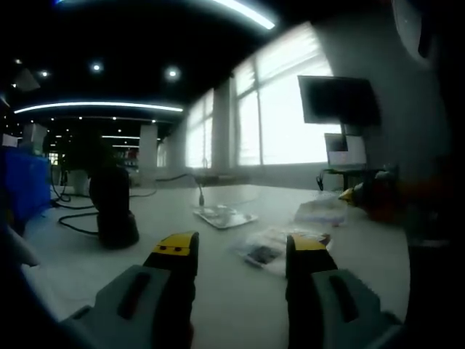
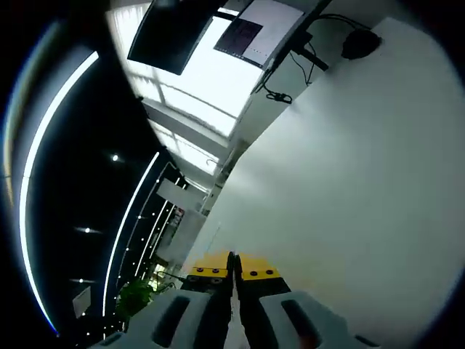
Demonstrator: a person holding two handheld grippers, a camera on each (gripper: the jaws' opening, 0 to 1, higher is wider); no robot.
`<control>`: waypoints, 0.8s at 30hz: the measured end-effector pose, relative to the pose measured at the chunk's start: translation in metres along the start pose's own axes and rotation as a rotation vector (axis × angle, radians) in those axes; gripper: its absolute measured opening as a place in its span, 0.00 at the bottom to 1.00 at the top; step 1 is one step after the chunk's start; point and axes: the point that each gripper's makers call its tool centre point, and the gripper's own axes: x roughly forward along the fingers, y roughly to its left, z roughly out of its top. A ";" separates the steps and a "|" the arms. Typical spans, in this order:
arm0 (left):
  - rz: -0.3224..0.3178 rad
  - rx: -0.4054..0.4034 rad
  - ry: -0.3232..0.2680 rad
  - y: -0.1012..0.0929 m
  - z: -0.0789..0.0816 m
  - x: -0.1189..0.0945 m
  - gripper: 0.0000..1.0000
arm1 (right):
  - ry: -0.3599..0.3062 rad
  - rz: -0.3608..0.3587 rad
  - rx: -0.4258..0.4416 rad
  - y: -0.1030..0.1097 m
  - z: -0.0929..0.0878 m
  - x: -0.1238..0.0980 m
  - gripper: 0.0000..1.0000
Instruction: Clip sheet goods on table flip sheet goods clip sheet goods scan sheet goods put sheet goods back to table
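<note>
left gripper (image 1: 242,252) hovers over the table (image 1: 218,291), jaws spread wide w/ a clear gap btwn the yellow tips, nothing held. landmark = scanner (image 1: 114,207), the dark upright unit on the table, left of the jaws.

rel. to scanner in left gripper view:
- cable (image 1: 73,222) loops on the table just left of it, more runs off behind it toward the far left.
- flat clear pack (image 1: 224,216) lies to its right, well apart, a thin stalk standing near that pack's far edge.
- sheet goods (image 1: 280,246), clear bags w/ dark printed inserts, lie flat on the table further right and nearer the camera, partly behind the right jaw tip, not touched by either jaw.
- another clear bag (image 1: 320,211) sits beyond those, further right again.
- a yellow-tipped shape (image 1: 367,195) shows at the far right edge, too dark to tell what it is.
- monitor (image 1: 338,100) hangs high on the right wall, windows (image 1: 269,109) bright across the back, blue bin (image 1: 22,182) at far left.

right gripper view, rolled hard: right gripper (image 2: 234,270) has its yellow tips pressed together, no gap; a thin pale edge shows in the seam, can't tell if sth is pinched. bare white tabletop ahead of it, screens (image 2: 218,29) at the top of this view.
</note>
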 end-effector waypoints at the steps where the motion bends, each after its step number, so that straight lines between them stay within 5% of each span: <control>1: -0.001 -0.001 -0.001 0.000 0.000 0.000 0.41 | 0.002 -0.005 -0.034 -0.001 0.000 0.000 0.00; 11: 0.000 0.000 0.000 0.001 -0.001 0.000 0.41 | -0.008 0.016 -0.212 0.008 0.002 -0.001 0.31; 17: 0.000 0.000 -0.002 0.001 0.000 -0.001 0.41 | -0.010 0.011 -0.249 0.007 0.005 0.001 0.56; 24: 0.001 -0.001 -0.003 0.002 0.000 -0.001 0.41 | -0.025 0.051 -0.337 0.027 0.000 -0.006 0.69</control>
